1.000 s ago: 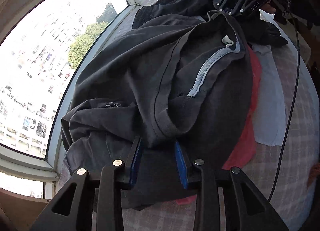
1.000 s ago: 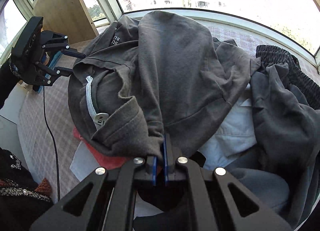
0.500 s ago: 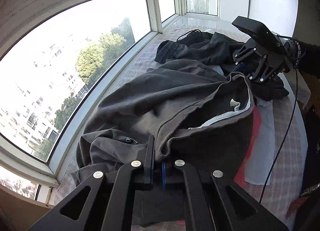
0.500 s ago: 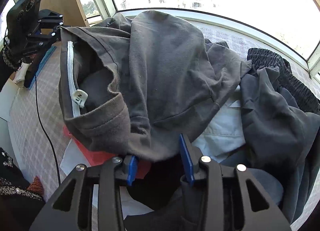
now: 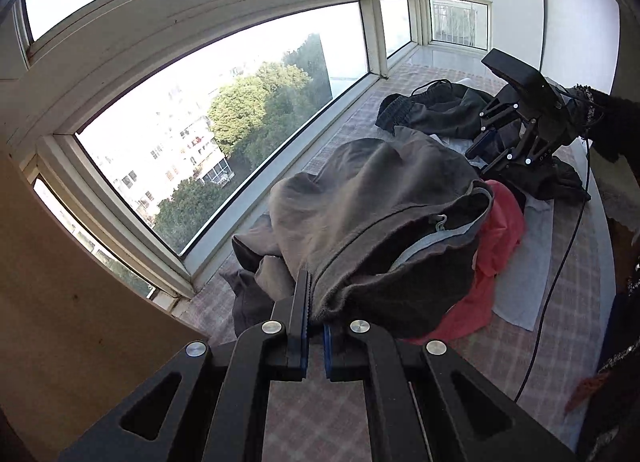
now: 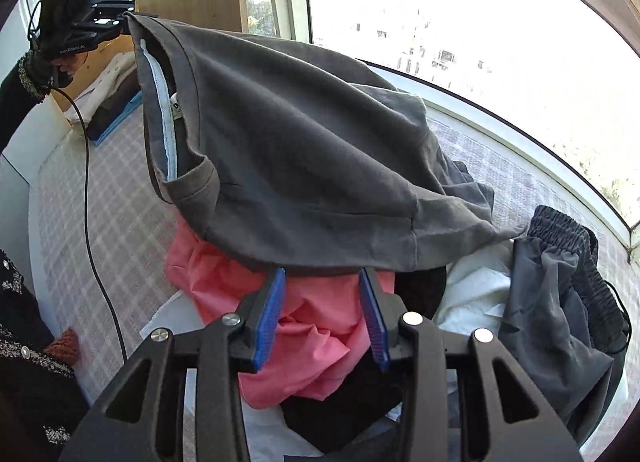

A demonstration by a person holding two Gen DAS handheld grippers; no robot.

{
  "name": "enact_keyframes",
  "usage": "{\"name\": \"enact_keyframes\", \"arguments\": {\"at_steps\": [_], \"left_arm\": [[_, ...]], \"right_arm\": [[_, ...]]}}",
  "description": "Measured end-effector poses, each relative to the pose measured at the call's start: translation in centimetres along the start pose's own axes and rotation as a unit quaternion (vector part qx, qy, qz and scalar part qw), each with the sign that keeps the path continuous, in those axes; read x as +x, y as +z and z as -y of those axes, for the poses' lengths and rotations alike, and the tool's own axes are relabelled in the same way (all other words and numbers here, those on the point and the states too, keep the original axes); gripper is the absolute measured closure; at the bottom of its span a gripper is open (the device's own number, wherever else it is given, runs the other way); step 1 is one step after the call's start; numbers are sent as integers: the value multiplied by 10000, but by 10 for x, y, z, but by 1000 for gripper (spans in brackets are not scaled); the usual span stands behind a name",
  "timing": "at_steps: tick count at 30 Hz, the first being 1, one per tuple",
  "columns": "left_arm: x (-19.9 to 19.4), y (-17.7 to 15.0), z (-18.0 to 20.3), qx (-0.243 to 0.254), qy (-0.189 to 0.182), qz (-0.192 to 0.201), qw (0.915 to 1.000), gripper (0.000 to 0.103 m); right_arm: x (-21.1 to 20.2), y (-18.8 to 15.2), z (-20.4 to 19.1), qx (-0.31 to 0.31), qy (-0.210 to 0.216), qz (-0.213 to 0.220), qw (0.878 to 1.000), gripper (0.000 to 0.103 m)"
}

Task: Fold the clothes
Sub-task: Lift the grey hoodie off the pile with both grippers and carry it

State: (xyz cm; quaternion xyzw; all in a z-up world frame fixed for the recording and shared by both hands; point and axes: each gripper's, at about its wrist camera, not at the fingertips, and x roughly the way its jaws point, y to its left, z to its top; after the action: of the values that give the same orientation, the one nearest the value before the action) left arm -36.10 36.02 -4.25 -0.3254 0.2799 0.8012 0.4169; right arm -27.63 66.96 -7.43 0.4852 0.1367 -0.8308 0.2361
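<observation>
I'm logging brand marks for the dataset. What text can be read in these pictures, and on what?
"GenRobot.AI": on the black body of the left gripper, seen from the right wrist.
"DAS": on the right gripper, partly legible, seen from the left wrist.
The neck tag inside the grey shirt: print too small to read.

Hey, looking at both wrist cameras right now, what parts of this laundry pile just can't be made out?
- Dark grey cotton T-shirt: its lower hem, right wrist view, hidden behind its own draped body.
- Coral pink garment: what kind it is, both views; the T-shirt covers most of it.
- White neck label: lettering too small, left wrist view.
- Black garment: right wrist view, hidden behind the right gripper fingers.
</observation>
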Motion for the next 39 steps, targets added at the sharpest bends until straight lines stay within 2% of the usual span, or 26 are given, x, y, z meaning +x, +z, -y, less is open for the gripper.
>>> {"name": "enact_keyframes", "arguments": {"at_steps": [5, 7, 10, 12, 14, 16, 19, 21, 22, 23, 24, 25, 26, 28, 33, 34, 38, 39], "left_arm": [[12, -11, -10, -229, -85, -96, 9997, 99], [20, -17, -17, -310, -76, -189, 9993, 99], [34, -22, -25, -411, -103, -299, 9987, 99], [43, -25, -27, -454, -83, -387, 9982, 99], [46, -26, -27, -425, -74, -408, 9982, 99], [45, -26, -28, -449, -102, -366, 9983, 99], [41, -24, -29, -465, -101, -330, 9983, 99], [38, -22, -30, -466, -84, -316, 9984, 99], [37, -21, -30, -467, -75, -309, 9984, 99], [35, -19, -29, -435, -53, -301, 9986, 99], [32, -18, -27, -401, -29, -292, 9988, 99], [29, -16, -25, -330, 37, -298, 9990, 99], [26, -15, -24, -288, 81, -294, 9991, 99], [17, -11, -23, -288, 179, -174, 9993, 99], [-32, 16, -25, -418, 476, 370, 9973, 99], [-44, 23, -26, -405, 542, 468, 9966, 99], [-88, 57, -24, -261, 915, 719, 9929, 99], [-97, 64, -24, -268, 905, 769, 9926, 99]], "right_arm": [[24, 25, -12, -989, -185, -228, 9947, 65], [35, 31, -16, -1282, -127, -375, 9910, 53], [54, 36, -23, -1711, -86, -657, 9830, 51], [53, 40, -26, -1737, -1, -779, 9817, 51], [38, 43, -28, -1523, 349, -738, 9850, 51], [22, 42, -39, -1569, 616, -573, 9840, 51], [26, 38, -64, -1863, 567, -502, 9796, 50], [47, 39, -65, -1882, 279, -423, 9808, 50], [60, 39, -59, -1769, 110, -515, 9828, 50], [69, 39, -54, -1595, 184, -609, 9852, 51], [71, 41, -48, -1385, 275, -566, 9884, 59], [72, 44, -42, -1171, 367, -524, 9911, 78], [67, 47, -35, -937, 473, -477, 9933, 86], [44, 54, -25, -616, 538, -179, 9965, 92], [-46, 78, -3, -16, 228, 799, 9965, 93], [-66, 84, 2, 121, 134, 1000, 9948, 94], [-142, 106, 19, 862, 412, 1833, 9784, 97], [-158, 111, 22, 1035, 485, 2015, 9728, 97]]}}
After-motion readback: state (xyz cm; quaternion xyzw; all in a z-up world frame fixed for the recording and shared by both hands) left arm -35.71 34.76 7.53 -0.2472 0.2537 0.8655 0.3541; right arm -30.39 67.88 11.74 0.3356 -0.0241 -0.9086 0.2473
